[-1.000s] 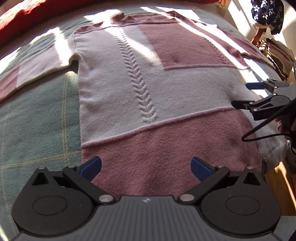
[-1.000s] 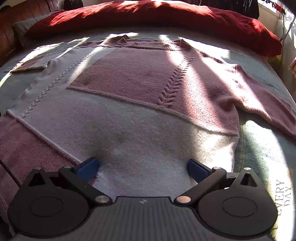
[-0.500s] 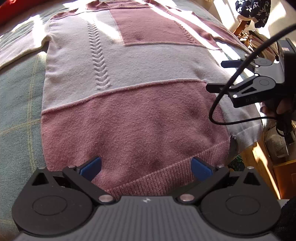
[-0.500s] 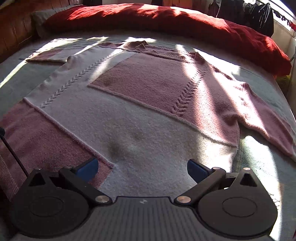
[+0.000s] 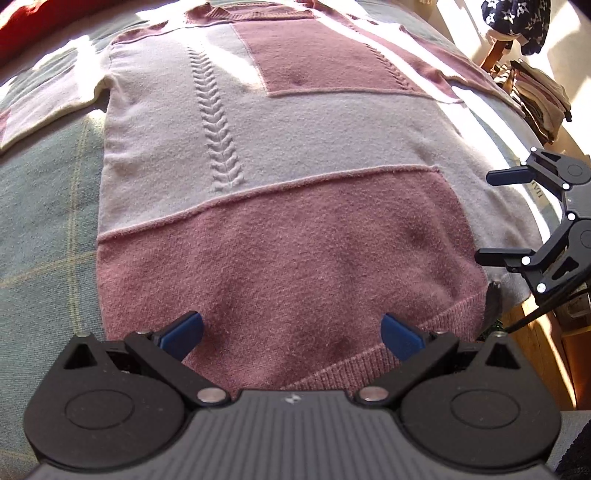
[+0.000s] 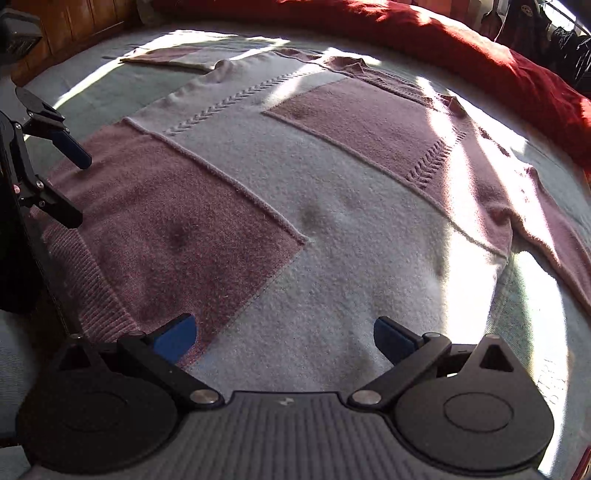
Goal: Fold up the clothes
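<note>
A pink and white patchwork sweater point(image 5: 295, 147) lies spread flat, front up, on the bed, sleeves out to both sides. My left gripper point(image 5: 291, 332) is open just over the pink lower panel near the ribbed hem, holding nothing. My right gripper point(image 6: 284, 334) is open over the white panel at the hem's other side, also empty. Each gripper shows in the other's view: the right gripper point(image 5: 487, 216) hovers past the sweater's right edge, and the left gripper point(image 6: 75, 188) sits at the pink hem corner. The sweater point(image 6: 332, 184) fills the right wrist view.
A green plaid bedcover point(image 5: 44, 221) lies under the sweater. A long red bolster point(image 6: 480, 48) runs along the bed's far side. Folded clothes point(image 5: 543, 99) are stacked beyond the bed's right edge, above wooden floor point(image 5: 535, 332). Wooden panelling point(image 6: 74, 18) stands at the far left.
Both grippers have drawn back from the sweater's middle toward its hem, so the ribbed edge now shows. The right wrist view has swung left, bringing the left gripper into sight. Both stay open.
</note>
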Demonstrator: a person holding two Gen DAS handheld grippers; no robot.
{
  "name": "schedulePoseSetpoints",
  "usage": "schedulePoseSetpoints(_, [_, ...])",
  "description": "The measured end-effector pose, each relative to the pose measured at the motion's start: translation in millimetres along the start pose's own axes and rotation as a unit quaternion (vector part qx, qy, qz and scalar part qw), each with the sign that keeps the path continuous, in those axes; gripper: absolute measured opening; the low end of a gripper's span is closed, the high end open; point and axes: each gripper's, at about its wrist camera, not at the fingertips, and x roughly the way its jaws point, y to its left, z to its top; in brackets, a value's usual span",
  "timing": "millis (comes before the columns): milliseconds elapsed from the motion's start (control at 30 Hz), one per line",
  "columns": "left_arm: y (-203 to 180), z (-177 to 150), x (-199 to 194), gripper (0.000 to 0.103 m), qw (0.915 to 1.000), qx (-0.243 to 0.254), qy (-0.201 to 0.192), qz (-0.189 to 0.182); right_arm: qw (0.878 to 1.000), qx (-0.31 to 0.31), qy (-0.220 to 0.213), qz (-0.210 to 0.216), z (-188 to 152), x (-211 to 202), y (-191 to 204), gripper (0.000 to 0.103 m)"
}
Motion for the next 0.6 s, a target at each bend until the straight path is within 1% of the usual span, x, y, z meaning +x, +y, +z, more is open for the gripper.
schedulePoseSetpoints(100, [2.6, 4.4, 0.9, 0.102, 1.0, -0.005, -0.005, 0.005, 0.999, 0.03, 0.028, 0.006, -13.9, 3.3, -0.1, 0.103])
schedulePoseSetpoints(233, [9.4, 3.1, 1.2, 0.102, 0.9998, -0.018, 0.0, 0.01, 0.997, 0.026, 0.068, -0.012, -44.3, -10.0, 5.2, 0.103])
schedulePoseSetpoints(300, [11.6, 3.3, 1.4, 0.102, 0.9996, -0.027, 0.001, 0.007, 0.996, 0.03, 0.083, -0.015, -51.0, -16.6, 4.8, 0.103])
schedulePoseSetpoints(367, [10.4, 5.0, 2.2, 0.102, 0.9996, -0.028, 0.0, 0.004, 0.996, 0.037, 0.081, -0.017, -48.7, -22.4, 3.2, 0.103])
schedulePoseSetpoints(467, [8.6, 6.5, 3.6, 0.102, 0.9997, -0.023, 0.003, 0.004, 0.997, 0.054, 0.047, -0.024, -36.2, -26.7, -1.2, 0.103])
schedulePoseSetpoints(533, [7.9, 7.3, 4.2, 0.102, 0.9998, -0.019, 0.005, 0.004, 0.997, 0.062, 0.037, -0.029, -26.9, -21.3, -4.3, 0.103])
schedulePoseSetpoints(600, [8.6, 7.9, 4.0, 0.102, 0.9998, -0.018, 0.007, 0.003, 0.995, 0.076, 0.052, -0.044, -27.7, -13.1, -9.3, 0.103])
